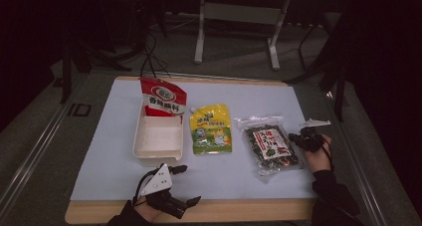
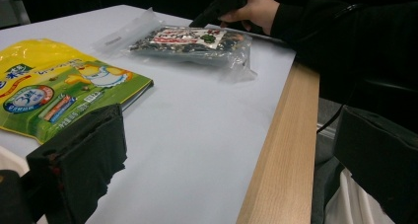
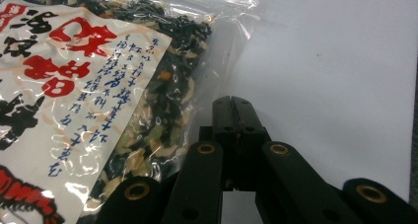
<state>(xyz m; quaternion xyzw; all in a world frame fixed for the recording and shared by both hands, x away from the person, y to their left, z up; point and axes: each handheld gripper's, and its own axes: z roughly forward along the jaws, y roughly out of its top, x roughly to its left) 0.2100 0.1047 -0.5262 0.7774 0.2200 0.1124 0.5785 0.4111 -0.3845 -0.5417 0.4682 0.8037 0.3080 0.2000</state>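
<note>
White tray [image 1: 158, 141] holds one red pouch [image 1: 162, 97]; two packets remain outside. Left hand-held gripper [image 1: 187, 185] is released; right hand-held gripper [image 3: 237, 116] appears clenched beside the seaweed packet [image 3: 88, 100].

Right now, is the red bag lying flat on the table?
No, the red bag stands upright, leaning in the far end of the white tray.

High view: above near edge, looks fwd & down over whole bench [image 1: 239, 94]. Left gripper view: low, near front edge, faces across toward seaweed bag [image 2: 192, 44]. Right gripper view: very close, low, beside same bag. All 3 share that bag.
</note>
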